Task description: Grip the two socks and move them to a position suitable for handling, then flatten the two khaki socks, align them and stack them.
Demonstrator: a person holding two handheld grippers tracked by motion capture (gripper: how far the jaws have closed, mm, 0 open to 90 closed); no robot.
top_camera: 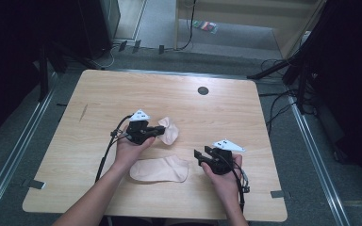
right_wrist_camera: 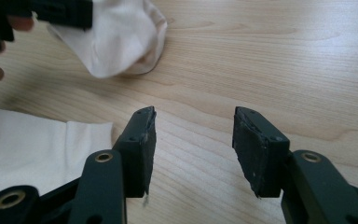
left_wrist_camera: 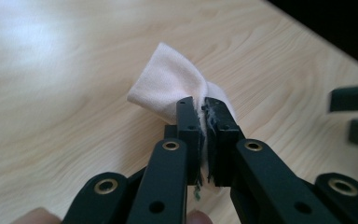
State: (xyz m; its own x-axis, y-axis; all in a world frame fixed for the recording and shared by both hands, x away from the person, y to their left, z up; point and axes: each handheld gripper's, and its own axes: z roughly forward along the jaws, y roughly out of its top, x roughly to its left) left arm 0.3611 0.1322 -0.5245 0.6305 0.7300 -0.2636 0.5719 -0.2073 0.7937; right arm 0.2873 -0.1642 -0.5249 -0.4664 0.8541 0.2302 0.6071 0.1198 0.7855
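Two pale pink socks are on the wooden table [top_camera: 217, 113]. One sock [top_camera: 160, 169] lies flat near the front edge; its cuff end [right_wrist_camera: 32, 149] shows at the left of the right gripper view. The other sock [top_camera: 169, 130] [left_wrist_camera: 172, 84] [right_wrist_camera: 116, 37] is bunched and lifted at one end, with my left gripper [top_camera: 159, 131] [left_wrist_camera: 203, 116] shut on its fabric. My right gripper [top_camera: 199, 157] [right_wrist_camera: 193, 126] stands open just right of the flat sock, nothing between its jaws, bare wood under them.
A dark round cable hole [top_camera: 203, 90] sits in the table near the far edge. Cables trail from both grippers toward the front edge. Dark stands and cables [top_camera: 283, 70] surround the table on the floor.
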